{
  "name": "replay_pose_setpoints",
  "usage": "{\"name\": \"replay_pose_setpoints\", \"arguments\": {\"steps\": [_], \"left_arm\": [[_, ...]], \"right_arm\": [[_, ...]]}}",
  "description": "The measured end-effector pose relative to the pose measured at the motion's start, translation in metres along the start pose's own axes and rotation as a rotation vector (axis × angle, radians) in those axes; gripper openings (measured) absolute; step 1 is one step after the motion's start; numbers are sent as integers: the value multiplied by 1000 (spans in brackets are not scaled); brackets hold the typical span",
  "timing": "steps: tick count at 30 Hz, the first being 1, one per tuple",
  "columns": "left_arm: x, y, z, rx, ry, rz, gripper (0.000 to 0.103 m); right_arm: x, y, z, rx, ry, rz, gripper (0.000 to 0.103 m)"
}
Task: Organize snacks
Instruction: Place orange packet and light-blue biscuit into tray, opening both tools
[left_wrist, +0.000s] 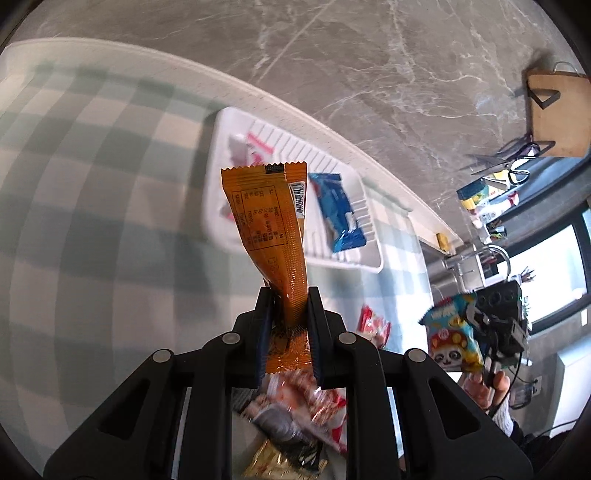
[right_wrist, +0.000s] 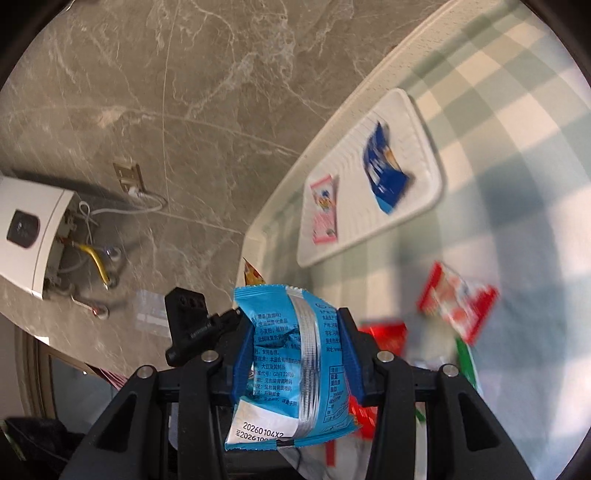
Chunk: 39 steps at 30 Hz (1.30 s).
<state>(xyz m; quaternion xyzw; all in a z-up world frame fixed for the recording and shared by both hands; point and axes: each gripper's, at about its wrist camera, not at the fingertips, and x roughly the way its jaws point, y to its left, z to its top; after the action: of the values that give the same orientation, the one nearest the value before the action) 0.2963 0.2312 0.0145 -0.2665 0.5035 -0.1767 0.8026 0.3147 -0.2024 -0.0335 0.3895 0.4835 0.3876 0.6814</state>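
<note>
My left gripper (left_wrist: 290, 295) is shut on a long orange snack packet (left_wrist: 271, 218), which stands up out of the jaws, lifted above the checked tablecloth. Beyond it lies a white ribbed tray (left_wrist: 364, 258) holding a blue packet (left_wrist: 338, 210) and a pink packet (left_wrist: 258, 146). My right gripper (right_wrist: 297, 321) is shut on a puffy light-blue snack bag (right_wrist: 291, 365), held in the air. The same tray (right_wrist: 430, 147) shows in the right wrist view with the blue packet (right_wrist: 384, 171) and the pink packet (right_wrist: 325, 210). In the left wrist view the right gripper (left_wrist: 476, 321) with its panda-print bag (left_wrist: 452, 338) appears at the far right.
Loose snack packets lie on the green-and-white checked tablecloth (left_wrist: 92, 184): a red-and-white one (right_wrist: 458, 306), a red one (right_wrist: 384, 332), and several under the left gripper (left_wrist: 295, 413). A marble wall (right_wrist: 184, 92) with a socket (right_wrist: 127, 177) and a white appliance (right_wrist: 33, 229) stands behind the table.
</note>
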Motion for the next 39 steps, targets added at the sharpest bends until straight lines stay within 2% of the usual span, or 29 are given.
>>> {"name": "replay_pose_setpoints", "arguments": {"steps": [7,19,28,30,35,39], "left_arm": [[33,-15,43,45,40,-15,16],[123,-24,104,86,118,9,16],[168,-32,119,160,134,98,17],[173,-33,119,178,131,118,17],[176,-33,120,201,113,168,17],[162,-35,109,213,89,177,24]], "right_arm": [[34,-3,43,20,-6,-5,45],[98,-24,113,65,-9,-80,45],[132,-32,139,38,-10,-199,49],[135,-32,139,23,-8,-212,53],[135,-28,139,-7,-23,-233,64],[125,-22,134,-28,-39,-229,66]]}}
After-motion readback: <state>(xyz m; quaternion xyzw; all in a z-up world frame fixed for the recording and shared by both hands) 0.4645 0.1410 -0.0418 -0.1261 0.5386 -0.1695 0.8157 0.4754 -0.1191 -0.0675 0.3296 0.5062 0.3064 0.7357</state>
